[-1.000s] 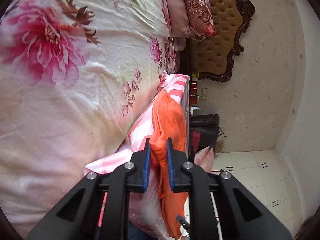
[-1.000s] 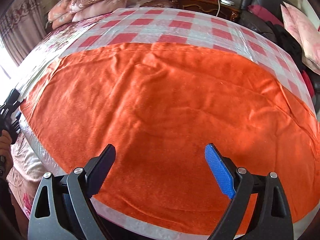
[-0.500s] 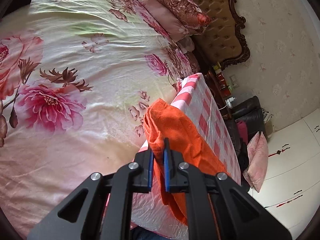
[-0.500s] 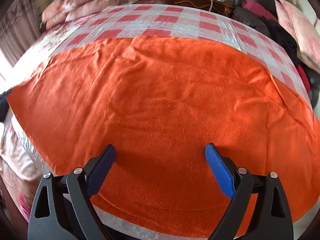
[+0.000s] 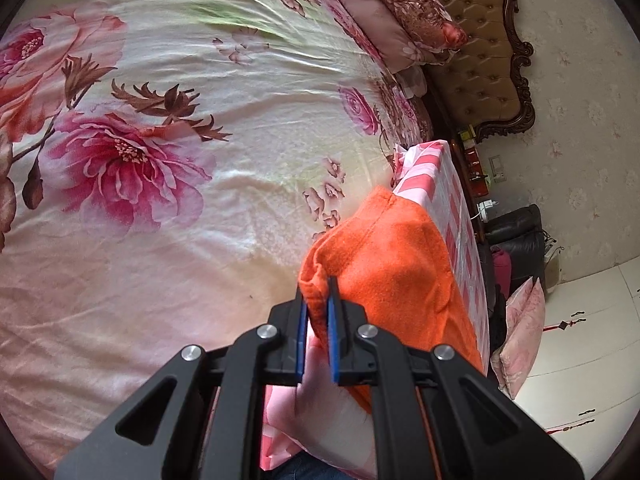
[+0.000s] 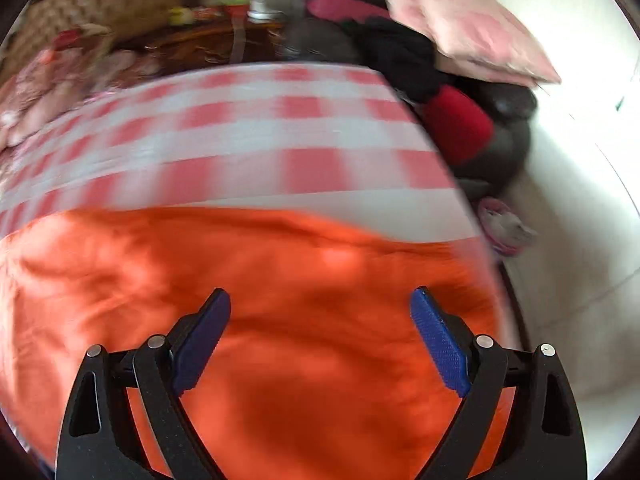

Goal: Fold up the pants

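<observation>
Two grippers worked one pair of orange pants (image 6: 304, 320) on a checked cloth (image 6: 248, 136) beside a wide floral bed (image 5: 168, 168). We judged the cloth had been laid out as a folding surface, with the pants spread flat over its near half. Our left gripper (image 5: 318, 320) was clamped narrowly on a bunched corner of the pants, lifted clear of the cloth, probably to carry that end across for a fold. Our right gripper (image 6: 320, 344) hung spread wide above the middle of the pants, gripping nothing; that view was blurred. The far half of the cloth lay bare, leaving room for the fold. At its right edge the cloth dropped off toward dark clothes (image 6: 400, 60) and a pink pillow (image 6: 460, 32).
</observation>
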Available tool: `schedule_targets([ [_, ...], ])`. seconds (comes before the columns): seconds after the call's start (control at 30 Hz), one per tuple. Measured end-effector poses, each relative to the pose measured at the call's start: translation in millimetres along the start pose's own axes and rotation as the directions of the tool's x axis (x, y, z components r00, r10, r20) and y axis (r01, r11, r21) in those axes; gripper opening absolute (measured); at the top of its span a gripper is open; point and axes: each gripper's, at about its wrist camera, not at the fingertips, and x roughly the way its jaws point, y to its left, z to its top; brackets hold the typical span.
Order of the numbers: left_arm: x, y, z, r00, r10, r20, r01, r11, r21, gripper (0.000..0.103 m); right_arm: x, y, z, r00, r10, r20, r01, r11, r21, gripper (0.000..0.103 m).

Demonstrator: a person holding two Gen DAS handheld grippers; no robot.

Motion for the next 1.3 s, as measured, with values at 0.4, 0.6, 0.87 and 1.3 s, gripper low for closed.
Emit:
schedule_targets([
  [0.4, -52.0, -47.8, -27.0, 0.888, 0.286, 0.36, -0.38, 0.898, 0.223, 0.058, 21.3, -42.9, -14.3, 0.994, 0.077, 0.077, -0.086, 0.99, 0.116, 0.098],
  [0.6, 12.8, -172.9, -93.2, 0.922, 0.249, 0.298, -0.386, 0.663, 0.642, 0.068, 20.6, -43.0, -13.0, 0.994, 0.079, 0.079, -0.089, 0.987, 0.131, 0.098],
  [0.87, 116.8, -222.3, -101.7, 0.944, 0.273, 0.184, -0.315, 0.589, 0.744, 0.025, 19.8, -43.3, -15.4, 0.994, 0.073, 0.088, -0.084, 0.988, 0.133, 0.098],
  [1.3, 87.8, -159.4, -4.4, 0.826, 0.426, 0.368, -0.561, 0.57, 0.6, 0.049, 21.8, -48.7, -16.1, 0.991, 0.109, 0.078, -0.12, 0.98, 0.161, 0.098],
])
